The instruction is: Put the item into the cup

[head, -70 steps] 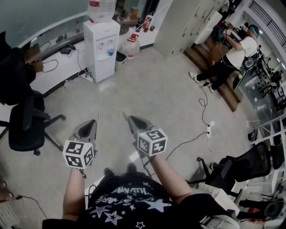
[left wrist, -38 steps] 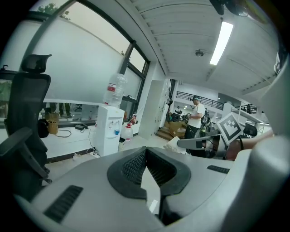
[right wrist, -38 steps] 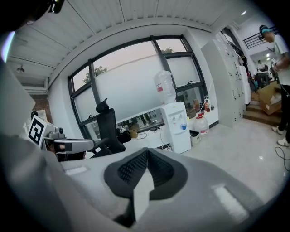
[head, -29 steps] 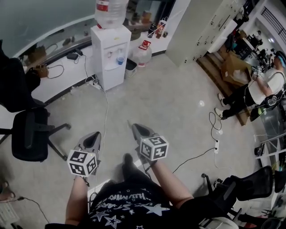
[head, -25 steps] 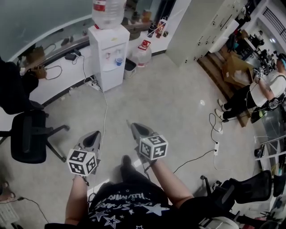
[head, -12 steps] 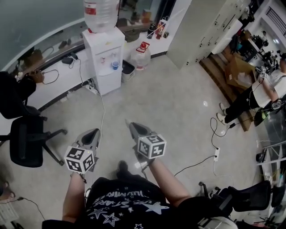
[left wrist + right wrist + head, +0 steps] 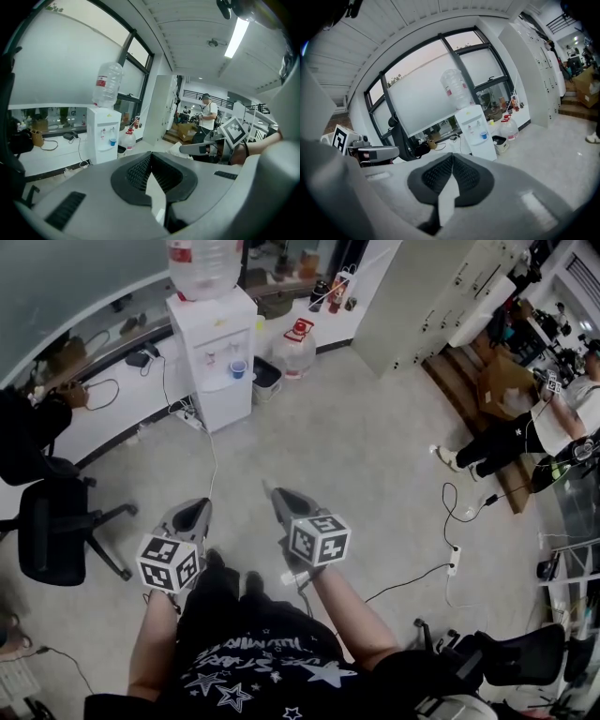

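Observation:
A small blue cup [image 7: 238,368] stands in the niche of a white water dispenser [image 7: 222,357] across the floor; it also shows in the left gripper view as the cup [image 7: 112,141] and in the right gripper view as the cup [image 7: 485,135]. My left gripper [image 7: 196,509] and right gripper [image 7: 276,495] are held side by side at waist height, pointing toward the dispenser and well short of it. Both are shut, pads pressed together, with nothing between them, as the left gripper [image 7: 151,154] and right gripper [image 7: 453,157] show. No loose item is in view.
A large water jug [image 7: 297,348] and a bin stand right of the dispenser. Black office chairs [image 7: 52,531] are at the left and lower right. A cable and power strip [image 7: 454,562] lie on the floor. A person [image 7: 511,432] is at the far right by cabinets [image 7: 412,296].
The person holding the grippers has walked across the floor, so the view has shifted around the dispenser. Both grippers stay shut and level in front of the body.

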Motion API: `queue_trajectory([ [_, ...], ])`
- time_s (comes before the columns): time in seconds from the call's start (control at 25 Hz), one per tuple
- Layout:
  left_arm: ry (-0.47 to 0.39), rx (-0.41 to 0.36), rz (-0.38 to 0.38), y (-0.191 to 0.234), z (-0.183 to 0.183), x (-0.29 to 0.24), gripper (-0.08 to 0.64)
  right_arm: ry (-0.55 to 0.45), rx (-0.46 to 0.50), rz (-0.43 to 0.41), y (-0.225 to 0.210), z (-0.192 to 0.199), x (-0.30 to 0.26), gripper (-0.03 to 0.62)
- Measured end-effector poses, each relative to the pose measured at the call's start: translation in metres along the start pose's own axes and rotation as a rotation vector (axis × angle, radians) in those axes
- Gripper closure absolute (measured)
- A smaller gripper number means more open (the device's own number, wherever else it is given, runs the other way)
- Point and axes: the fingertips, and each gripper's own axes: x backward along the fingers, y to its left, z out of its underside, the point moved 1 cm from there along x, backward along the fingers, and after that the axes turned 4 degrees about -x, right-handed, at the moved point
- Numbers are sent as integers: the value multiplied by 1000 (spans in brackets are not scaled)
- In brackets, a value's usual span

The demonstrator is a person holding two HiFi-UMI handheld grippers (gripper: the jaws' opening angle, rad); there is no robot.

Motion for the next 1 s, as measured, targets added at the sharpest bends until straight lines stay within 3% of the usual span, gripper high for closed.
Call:
queue_trajectory([
  [0.48, 8, 47, 46, 35, -3, -48, 555, 47, -10, 47, -26, -4, -34, 591],
  [1.0, 42, 106, 57, 155, -25, -124, 555, 102, -21, 103, -55, -51, -155, 591],
])
